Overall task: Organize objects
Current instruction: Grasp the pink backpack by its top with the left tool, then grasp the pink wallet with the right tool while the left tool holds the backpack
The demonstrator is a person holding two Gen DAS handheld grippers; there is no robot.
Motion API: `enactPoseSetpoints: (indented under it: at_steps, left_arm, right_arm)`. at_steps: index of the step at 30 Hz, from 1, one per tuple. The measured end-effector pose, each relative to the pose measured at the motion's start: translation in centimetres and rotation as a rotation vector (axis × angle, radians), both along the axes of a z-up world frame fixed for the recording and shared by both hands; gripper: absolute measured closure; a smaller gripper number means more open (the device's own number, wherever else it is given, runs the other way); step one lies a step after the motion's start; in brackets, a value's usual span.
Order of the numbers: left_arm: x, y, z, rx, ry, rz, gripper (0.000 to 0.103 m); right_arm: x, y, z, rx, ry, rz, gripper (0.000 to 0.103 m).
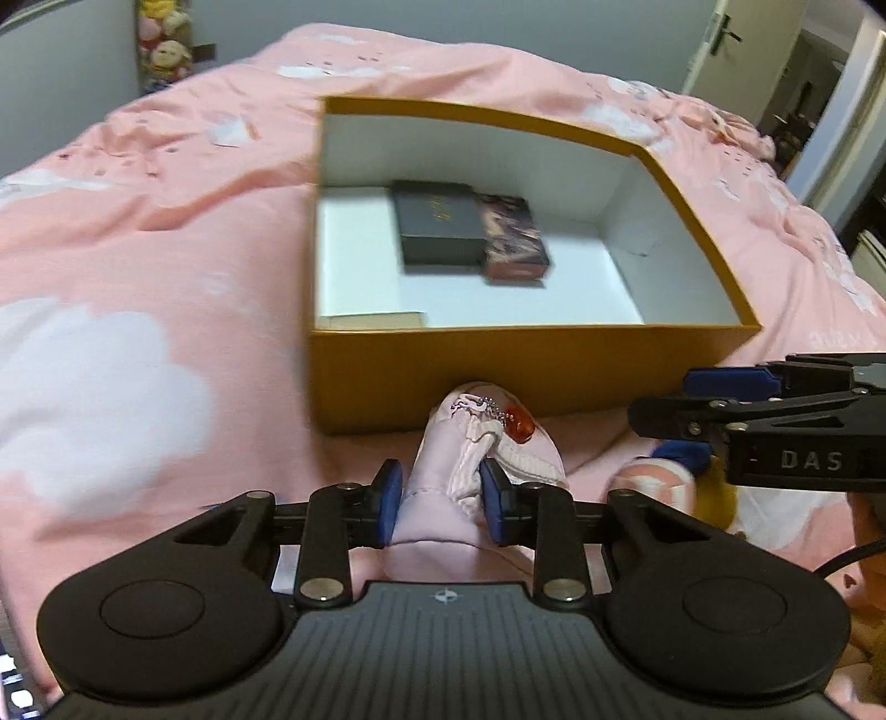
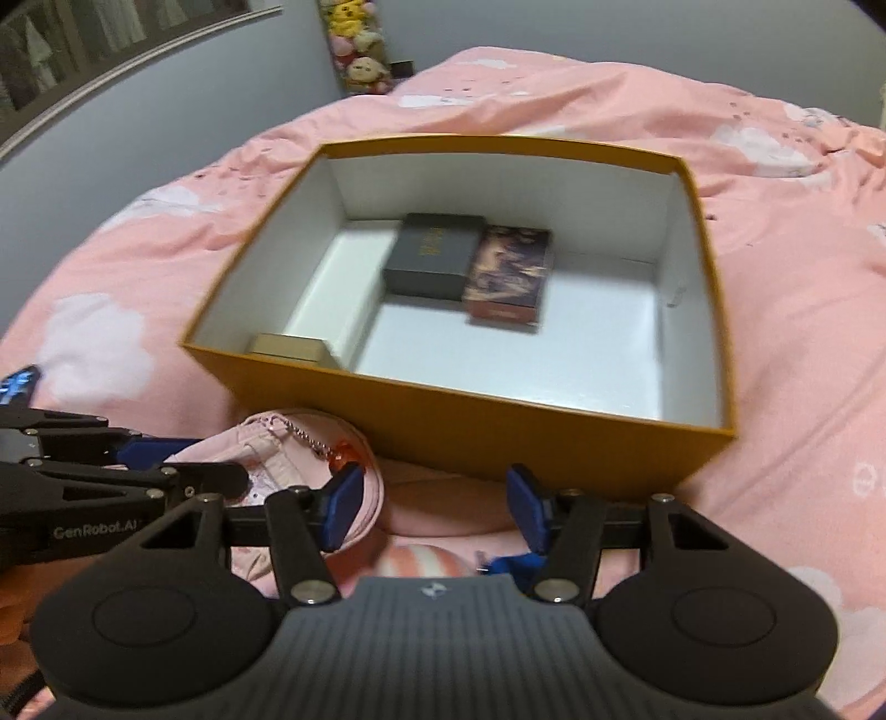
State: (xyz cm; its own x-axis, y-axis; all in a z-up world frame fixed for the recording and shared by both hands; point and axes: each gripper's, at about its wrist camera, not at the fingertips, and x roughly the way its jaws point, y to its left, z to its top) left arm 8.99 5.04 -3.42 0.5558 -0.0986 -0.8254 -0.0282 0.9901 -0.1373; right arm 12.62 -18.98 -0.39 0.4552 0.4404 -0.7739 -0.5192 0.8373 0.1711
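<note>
An open orange box (image 1: 421,368) with a white inside lies on the pink bed; it also shows in the right wrist view (image 2: 498,426). In it lie a black box (image 1: 437,221), a patterned box (image 1: 512,238) and a gold box (image 2: 290,348). My left gripper (image 1: 443,501) is shut on a pink pouch (image 1: 487,448) with a bead chain and red charm, just in front of the box. My right gripper (image 2: 434,507) is open above a pink striped round object (image 2: 421,559), right of the pouch (image 2: 277,459).
A pink duvet with white clouds (image 1: 138,249) covers the bed. Plush toys (image 1: 163,50) hang at the far wall. A door (image 1: 720,44) stands at the far right. A yellowish plush item (image 1: 717,493) lies under the right gripper.
</note>
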Motion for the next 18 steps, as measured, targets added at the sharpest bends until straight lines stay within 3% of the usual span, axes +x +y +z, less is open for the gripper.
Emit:
enactPoseSetpoints:
  at_steps: [9, 15, 18]
  left_arm:
    - [-1.1, 3.3, -0.3, 0.060, 0.010, 0.107, 0.069]
    - [-1.4, 3.9, -0.8, 0.062, 0.014, 0.110, 0.069]
    - [-1.6, 4.4, -1.1, 0.044, 0.010, 0.125, 0.069]
  right_arm:
    - [0.2, 4.2, -0.6, 0.041, 0.168, 0.115, 0.046]
    - [0.2, 7.8, -3.1, -0.097, 0.267, 0.136, 0.046]
    - [0.0, 9.2, -4.2, -0.154, 0.268, 0.158, 0.045]
